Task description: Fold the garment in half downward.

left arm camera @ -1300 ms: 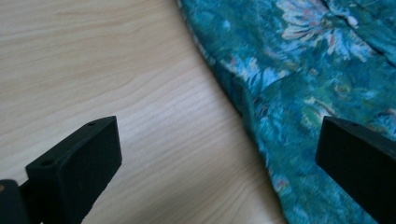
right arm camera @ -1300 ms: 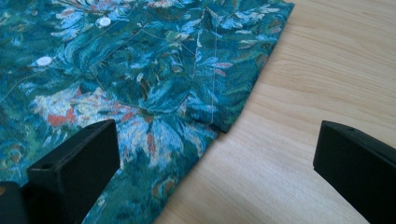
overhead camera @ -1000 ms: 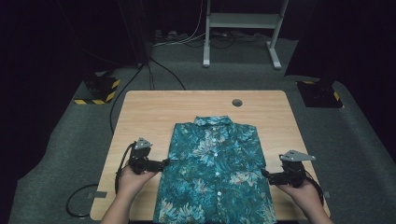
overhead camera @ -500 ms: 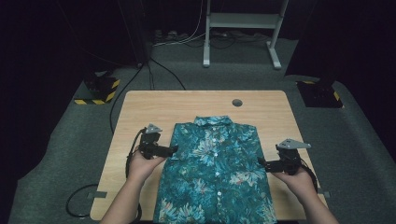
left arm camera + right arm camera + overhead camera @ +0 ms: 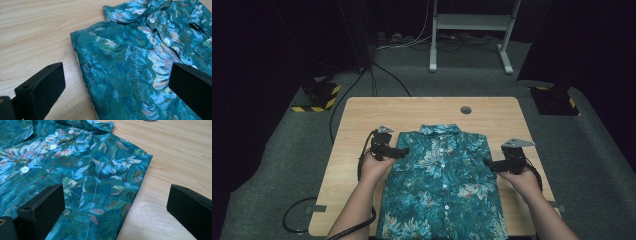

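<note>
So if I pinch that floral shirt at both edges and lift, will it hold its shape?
Probably not. The shirt lies flat with soft folds at the collar, so it looks thin and floppy and would likely sag between the left gripper and right gripper. It seems light. Pushed across the bare wooden table, it would more likely bunch than slide whole.

Brightly lit table [image 5: 362,120], dark surroundings, soft shadows, near black fingers [image 5: 40,92] slightly blurred
</note>
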Action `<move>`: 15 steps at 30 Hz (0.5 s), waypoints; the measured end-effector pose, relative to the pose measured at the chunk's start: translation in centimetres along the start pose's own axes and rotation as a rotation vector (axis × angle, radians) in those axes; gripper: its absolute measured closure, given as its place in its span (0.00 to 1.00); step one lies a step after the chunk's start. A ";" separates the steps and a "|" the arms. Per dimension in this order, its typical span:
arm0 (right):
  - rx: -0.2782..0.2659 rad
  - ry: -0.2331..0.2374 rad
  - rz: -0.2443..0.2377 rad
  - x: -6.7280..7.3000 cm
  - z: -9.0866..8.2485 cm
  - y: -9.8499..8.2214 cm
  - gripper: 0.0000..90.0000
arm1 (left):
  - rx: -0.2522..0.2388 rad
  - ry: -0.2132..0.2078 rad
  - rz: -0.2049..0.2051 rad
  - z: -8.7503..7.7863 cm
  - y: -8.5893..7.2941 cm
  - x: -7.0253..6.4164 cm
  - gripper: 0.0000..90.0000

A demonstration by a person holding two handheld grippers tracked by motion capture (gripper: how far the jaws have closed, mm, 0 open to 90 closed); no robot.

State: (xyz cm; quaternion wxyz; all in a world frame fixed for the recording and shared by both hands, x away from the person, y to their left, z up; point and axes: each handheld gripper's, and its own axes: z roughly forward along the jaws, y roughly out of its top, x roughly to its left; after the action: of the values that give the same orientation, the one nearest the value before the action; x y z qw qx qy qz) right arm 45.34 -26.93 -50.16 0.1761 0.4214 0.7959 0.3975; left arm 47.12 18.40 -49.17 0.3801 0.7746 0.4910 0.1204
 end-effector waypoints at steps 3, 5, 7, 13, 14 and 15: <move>0.006 -0.003 -0.001 -0.3 0.6 0.2 0.02 | 0.006 0.002 -0.011 0.6 0.0 0.4 0.01; 0.006 -0.004 -0.001 -0.5 1.0 0.4 0.02 | 0.016 0.003 -0.012 1.0 0.1 0.6 0.01; 0.002 -0.003 0.007 -0.7 1.3 0.6 0.02 | 0.011 0.005 -0.015 1.3 0.1 0.7 0.01; -0.002 -0.002 0.018 -1.0 2.8 1.1 0.02 | 0.014 -0.006 -0.053 2.5 0.3 1.3 0.02; 0.001 -0.005 0.015 -1.1 3.1 1.2 0.02 | 0.013 -0.005 -0.056 2.7 0.4 1.4 0.02; 0.004 -0.005 0.020 -1.1 3.3 1.2 0.02 | 0.014 -0.005 -0.059 2.8 0.4 1.5 0.03</move>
State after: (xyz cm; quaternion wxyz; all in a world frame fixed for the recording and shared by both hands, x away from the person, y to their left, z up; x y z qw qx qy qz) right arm 48.65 -25.80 -51.29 0.1732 0.4306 0.7919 0.3969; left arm 49.69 18.23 -51.04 0.3791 0.7628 0.5135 0.1036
